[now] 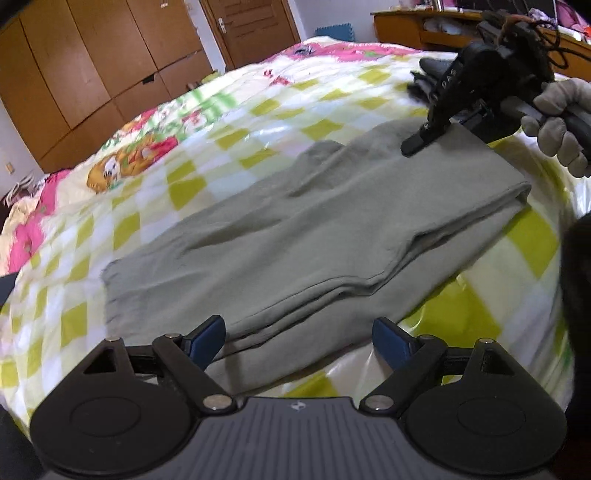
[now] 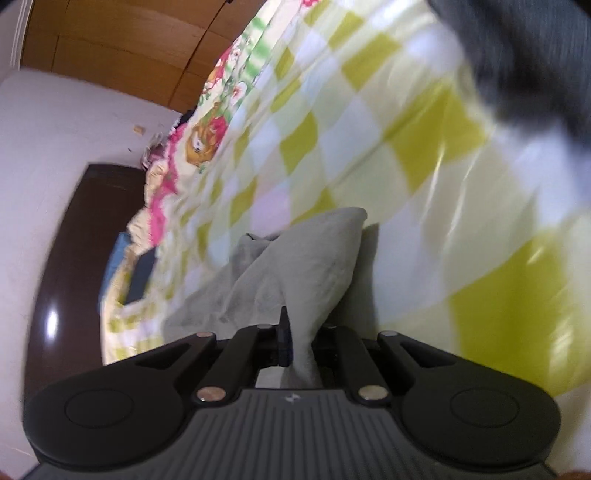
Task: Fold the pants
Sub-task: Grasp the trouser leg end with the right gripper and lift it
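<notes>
Grey-green pants [image 1: 303, 236] lie folded lengthwise on the checked bedspread [image 1: 155, 192], legs stacked, cuffs at the left. My left gripper [image 1: 299, 339] is open and empty, hovering over the near edge of the pants. My right gripper [image 1: 419, 140], held by a gloved hand, is shut on the far right corner of the pants. In the right wrist view the right gripper [image 2: 299, 343] pinches a bunched fold of the pants [image 2: 310, 266], lifted off the bed.
A dark folded garment [image 1: 428, 77] lies on the bed behind the right gripper. Wooden wardrobes [image 1: 92, 66] and a door stand beyond the bed; a wooden desk [image 1: 424, 26] is at the back right.
</notes>
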`<state>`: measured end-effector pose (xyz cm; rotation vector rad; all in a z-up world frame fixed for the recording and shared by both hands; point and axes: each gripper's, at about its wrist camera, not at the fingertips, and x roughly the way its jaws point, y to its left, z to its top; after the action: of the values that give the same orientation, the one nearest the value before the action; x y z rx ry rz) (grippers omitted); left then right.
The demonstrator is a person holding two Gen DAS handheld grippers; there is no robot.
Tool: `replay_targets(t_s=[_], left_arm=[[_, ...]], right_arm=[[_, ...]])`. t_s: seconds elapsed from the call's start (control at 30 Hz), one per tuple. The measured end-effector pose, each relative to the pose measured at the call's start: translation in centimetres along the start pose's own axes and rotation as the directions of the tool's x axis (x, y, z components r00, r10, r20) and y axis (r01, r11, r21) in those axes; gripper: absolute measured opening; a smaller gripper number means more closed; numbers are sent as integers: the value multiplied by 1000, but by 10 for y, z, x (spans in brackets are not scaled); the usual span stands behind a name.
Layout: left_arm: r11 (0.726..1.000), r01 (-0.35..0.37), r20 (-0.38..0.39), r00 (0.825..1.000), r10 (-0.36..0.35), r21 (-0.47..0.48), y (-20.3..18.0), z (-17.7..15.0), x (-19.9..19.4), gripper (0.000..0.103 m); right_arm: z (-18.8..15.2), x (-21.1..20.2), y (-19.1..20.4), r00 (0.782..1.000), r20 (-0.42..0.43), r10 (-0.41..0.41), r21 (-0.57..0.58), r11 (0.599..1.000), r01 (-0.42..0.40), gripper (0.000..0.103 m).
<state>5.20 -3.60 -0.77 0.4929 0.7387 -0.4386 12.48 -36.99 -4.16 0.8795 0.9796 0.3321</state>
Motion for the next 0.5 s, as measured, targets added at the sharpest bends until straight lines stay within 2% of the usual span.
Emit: replay_targets(t_s=[0.17,0.27,0.33,0.37,0.43,0.5], left_arm=[[994,-82,79,993,88,-69,14,15,-2,99],[989,-83,112,989,97,-118,22,19,15,99],[984,-105,92,989,118,-141,24,16,30,99],[984,-106,73,990,117,-142,24,12,37,99],[983,-125,43,990,132,-136,19,-1,46,99],[979,-117,62,990,128,-166,19,-12,43,99]], right_arm=[[3,-10,-1,999,0,-39,-3,999,39,9],[0,-4,2,997,-6,-83,-10,997,83,11],[-3,-1,1,994,-4,-106,4,994,106,15],[-5,-1,1,994,-4,-107,22,994,107,20],[-8,-3,5,993,18,-118,19,993,118,21],[-9,-7,13,990,38,-139,2,990,139,20]])
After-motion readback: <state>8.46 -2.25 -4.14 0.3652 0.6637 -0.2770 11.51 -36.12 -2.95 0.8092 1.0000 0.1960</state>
